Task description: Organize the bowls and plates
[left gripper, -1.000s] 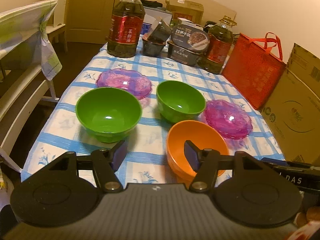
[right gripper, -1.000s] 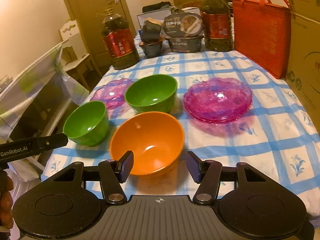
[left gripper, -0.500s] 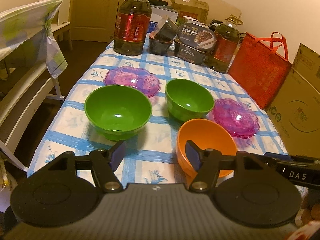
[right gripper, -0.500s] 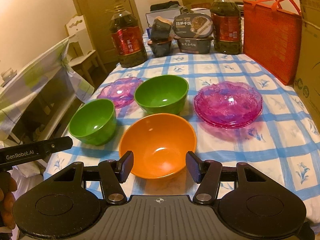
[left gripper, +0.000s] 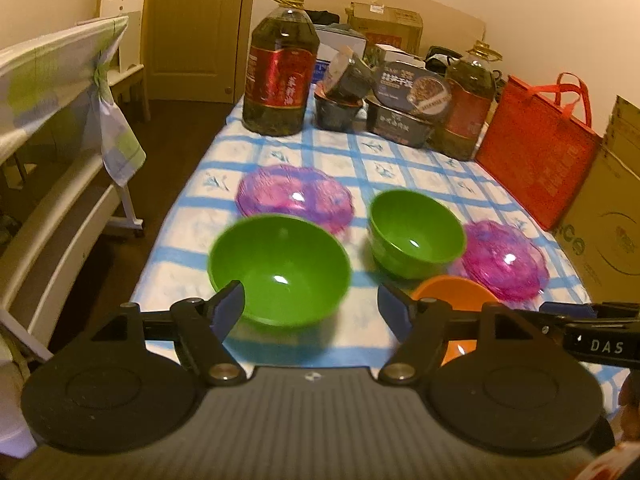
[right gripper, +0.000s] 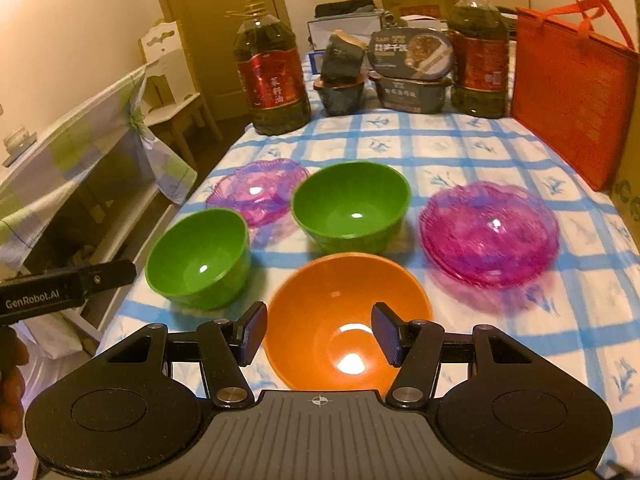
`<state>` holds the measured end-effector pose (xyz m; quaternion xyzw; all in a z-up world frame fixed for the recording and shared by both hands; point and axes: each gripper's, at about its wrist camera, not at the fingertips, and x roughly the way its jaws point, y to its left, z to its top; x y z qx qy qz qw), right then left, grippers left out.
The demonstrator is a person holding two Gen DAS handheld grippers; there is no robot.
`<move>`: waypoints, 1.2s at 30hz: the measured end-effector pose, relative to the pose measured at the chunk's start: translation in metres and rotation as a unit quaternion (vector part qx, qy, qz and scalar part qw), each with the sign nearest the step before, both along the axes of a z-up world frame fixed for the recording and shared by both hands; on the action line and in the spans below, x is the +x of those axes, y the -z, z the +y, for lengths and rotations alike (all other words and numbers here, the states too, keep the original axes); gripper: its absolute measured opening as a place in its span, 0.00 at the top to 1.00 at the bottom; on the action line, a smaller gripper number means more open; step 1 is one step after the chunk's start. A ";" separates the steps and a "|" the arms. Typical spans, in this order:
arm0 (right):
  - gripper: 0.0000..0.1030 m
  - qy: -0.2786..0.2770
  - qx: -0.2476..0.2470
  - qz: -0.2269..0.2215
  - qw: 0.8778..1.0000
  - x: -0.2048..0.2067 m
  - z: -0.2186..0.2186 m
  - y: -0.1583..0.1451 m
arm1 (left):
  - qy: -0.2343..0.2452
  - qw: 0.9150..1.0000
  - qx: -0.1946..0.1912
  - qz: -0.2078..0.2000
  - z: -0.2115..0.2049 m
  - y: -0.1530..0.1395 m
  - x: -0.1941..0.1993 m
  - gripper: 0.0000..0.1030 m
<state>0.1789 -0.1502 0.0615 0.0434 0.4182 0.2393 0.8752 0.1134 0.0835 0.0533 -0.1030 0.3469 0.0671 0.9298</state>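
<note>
Two green bowls stand on the blue-checked tablecloth: a near-left one (left gripper: 280, 270) (right gripper: 200, 258) and a far one (left gripper: 416, 232) (right gripper: 352, 206). An orange bowl (right gripper: 348, 320) (left gripper: 452, 292) sits nearest. A single purple plate (left gripper: 296, 198) (right gripper: 258, 190) lies far left; a stack of pink plates (right gripper: 490, 234) (left gripper: 504, 260) lies right. My left gripper (left gripper: 310, 306) is open and empty, just short of the near-left green bowl. My right gripper (right gripper: 320, 334) is open and empty, its fingers either side of the orange bowl's near part.
Two big oil bottles (right gripper: 272, 84) (right gripper: 478, 52), dark food boxes (right gripper: 410, 72) and a red bag (right gripper: 572, 84) stand along the table's far and right sides. A cardboard box (left gripper: 608, 216) is at the right. A cloth-covered chair (left gripper: 60, 92) stands left.
My left gripper has swung left, from the orange bowl to face the near-left green bowl. My right gripper has moved forward over the orange bowl. Both stayed open.
</note>
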 end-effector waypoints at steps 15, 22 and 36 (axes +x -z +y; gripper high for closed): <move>0.44 -0.060 -0.026 -0.023 0.998 0.128 0.082 0.003 | -0.014 0.999 -0.021 0.045 0.103 0.024 0.105 0.31; 0.44 -0.094 -0.058 -0.005 0.994 0.206 0.124 0.031 | -0.018 0.997 -0.045 0.065 0.137 0.047 0.163 0.31; 0.44 -0.156 -0.135 0.075 0.976 0.303 0.180 0.102 | -0.006 0.986 -0.096 0.133 0.164 0.118 0.235 0.45</move>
